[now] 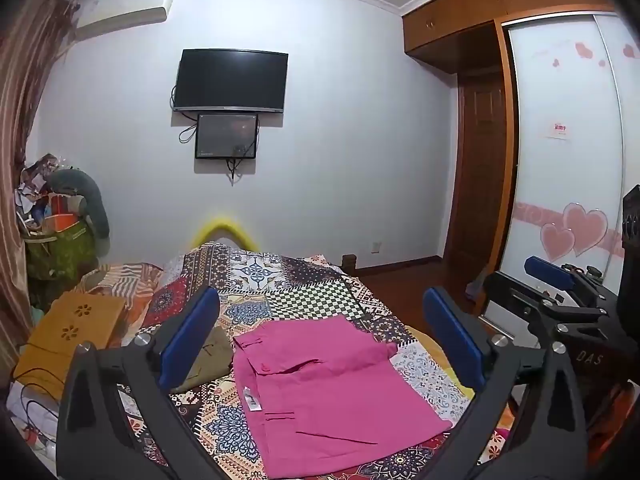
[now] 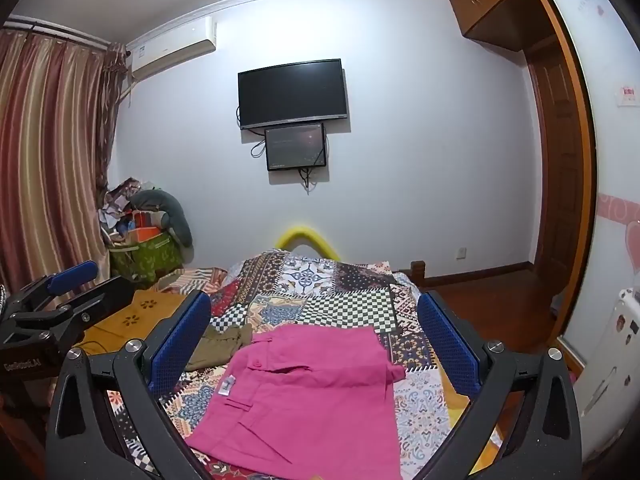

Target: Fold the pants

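The pink pants (image 1: 332, 392) lie flat on the patchwork bed cover (image 1: 304, 292), low in the middle of both wrist views. They look folded into a neat, wide block already, with a small white tag (image 1: 251, 399) near the left edge and a pocket flap near the top. A bit of cloth pokes out at the right edge. The left gripper (image 1: 320, 336) hangs over them with its blue fingers (image 1: 188, 336) wide apart, holding nothing. The right gripper (image 2: 316, 340) does the same, its fingers (image 2: 180, 344) wide apart and empty too. If one more fold is wanted, I think it is best to pinch two corners of one edge, lift both together, and lay them down even so the cloth stays smooth. A small olive cloth (image 1: 208, 356) sits just left of the pants. A brown board (image 1: 72, 336) lies at the far left. Black screens hang on the wall in the upper middle.
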`<state>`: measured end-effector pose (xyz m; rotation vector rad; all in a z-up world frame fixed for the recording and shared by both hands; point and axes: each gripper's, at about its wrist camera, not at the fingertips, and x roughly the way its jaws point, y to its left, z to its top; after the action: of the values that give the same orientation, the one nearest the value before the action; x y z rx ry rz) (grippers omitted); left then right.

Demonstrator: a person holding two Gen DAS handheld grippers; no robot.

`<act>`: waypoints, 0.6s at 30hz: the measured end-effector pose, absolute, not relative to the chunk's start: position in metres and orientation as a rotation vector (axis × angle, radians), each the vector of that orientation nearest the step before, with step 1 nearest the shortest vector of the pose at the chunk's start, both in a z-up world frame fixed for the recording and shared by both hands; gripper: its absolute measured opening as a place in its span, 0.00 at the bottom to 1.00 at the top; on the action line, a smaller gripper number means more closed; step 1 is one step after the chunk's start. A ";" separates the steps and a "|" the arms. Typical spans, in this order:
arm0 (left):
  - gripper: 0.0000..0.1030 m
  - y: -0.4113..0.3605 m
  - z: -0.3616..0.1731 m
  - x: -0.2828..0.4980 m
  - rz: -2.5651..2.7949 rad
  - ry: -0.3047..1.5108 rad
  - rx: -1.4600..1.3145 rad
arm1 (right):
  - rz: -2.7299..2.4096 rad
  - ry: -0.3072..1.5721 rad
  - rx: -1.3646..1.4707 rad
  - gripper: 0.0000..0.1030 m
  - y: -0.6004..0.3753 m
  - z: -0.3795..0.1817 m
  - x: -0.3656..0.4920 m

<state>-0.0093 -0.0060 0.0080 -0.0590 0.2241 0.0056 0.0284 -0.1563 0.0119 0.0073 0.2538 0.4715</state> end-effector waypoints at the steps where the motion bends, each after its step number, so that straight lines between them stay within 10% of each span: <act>1: 1.00 -0.006 0.009 -0.010 0.006 0.224 -0.058 | 0.472 0.255 0.008 1.00 -0.156 0.012 0.029; 18: 1.00 -0.004 0.009 -0.007 0.007 0.230 -0.066 | 0.471 0.255 0.013 1.00 -0.156 0.010 0.029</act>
<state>-0.0071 -0.0039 0.0094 -0.0665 0.2302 0.0075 0.0291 -0.1558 0.0100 0.0131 0.2554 0.4707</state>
